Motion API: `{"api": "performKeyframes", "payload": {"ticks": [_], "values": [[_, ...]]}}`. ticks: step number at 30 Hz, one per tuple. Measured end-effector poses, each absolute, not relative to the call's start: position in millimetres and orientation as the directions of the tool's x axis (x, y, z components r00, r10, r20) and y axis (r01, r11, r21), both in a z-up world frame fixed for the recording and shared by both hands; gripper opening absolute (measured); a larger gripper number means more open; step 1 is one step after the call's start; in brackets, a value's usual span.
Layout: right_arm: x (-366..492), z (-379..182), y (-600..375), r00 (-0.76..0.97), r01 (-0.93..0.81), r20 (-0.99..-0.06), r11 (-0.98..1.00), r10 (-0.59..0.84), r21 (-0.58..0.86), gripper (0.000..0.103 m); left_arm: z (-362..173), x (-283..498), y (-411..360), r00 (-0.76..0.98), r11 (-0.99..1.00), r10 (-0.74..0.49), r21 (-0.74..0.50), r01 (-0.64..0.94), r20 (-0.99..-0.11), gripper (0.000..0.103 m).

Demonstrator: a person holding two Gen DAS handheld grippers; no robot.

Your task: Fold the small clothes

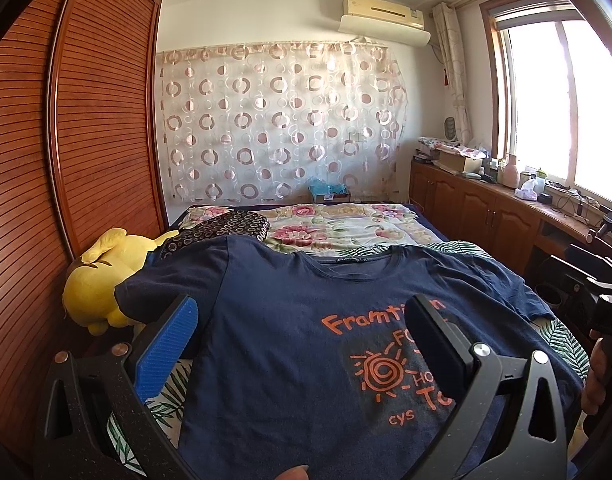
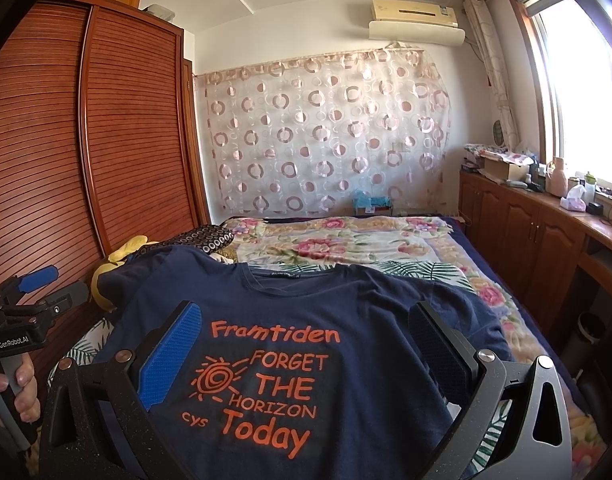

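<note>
A navy T-shirt [image 2: 358,312] lies face up and spread flat across the near end of the bed [image 2: 446,240], collar toward the head of the bed and orange print uppermost; we judge that no fold is begun yet. Our left tool [image 1: 302,320] hovers above the shirt's left half with its jaws wide and nothing between them, the blue pad [image 1: 168,352] over the shirt's left side seam. Our right tool [image 2: 306,336] hangs over the printed chest, likewise wide and empty. One sleeve reaches toward the left edge of the bed, where a yellow plush toy [image 1: 102,280] sits close beside it; the other sleeve lies toward the right edge, slightly rumpled. To do the first fold well, we suggest lowering each tool to a matching point, one at a shoulder and one at the hem on the same side, and pinching only the top layers of cloth, not the leaf-patterned sheet [image 1: 166,396] beneath. We then carry that side across the print in one level sweep, keeping the seam straight, and clear of the plush toy.
</note>
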State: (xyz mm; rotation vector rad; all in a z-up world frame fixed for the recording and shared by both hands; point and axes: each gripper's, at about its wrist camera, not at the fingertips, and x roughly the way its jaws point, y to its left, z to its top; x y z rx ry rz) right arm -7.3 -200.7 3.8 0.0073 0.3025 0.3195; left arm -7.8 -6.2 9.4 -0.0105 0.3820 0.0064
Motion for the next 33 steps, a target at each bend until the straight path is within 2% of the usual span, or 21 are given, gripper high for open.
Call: {"api": "performKeyframes", "payload": {"ticks": [16,33], "values": [[-6.3,2.0,-198.5,0.901,-0.321,-0.290,0.945,0.323,0.056,0.103,8.5,-7.4,-6.5,0.927,1.000,0.007,-0.008,-0.010,-0.374,0.103],[26.3,-10.7,-180.2,0.844,-0.397,-0.375,0.917,0.384,0.043,0.103,-28.4,14.5,50.4,0.875,0.998,0.031,-0.030,-0.052,-0.483,0.103]]}}
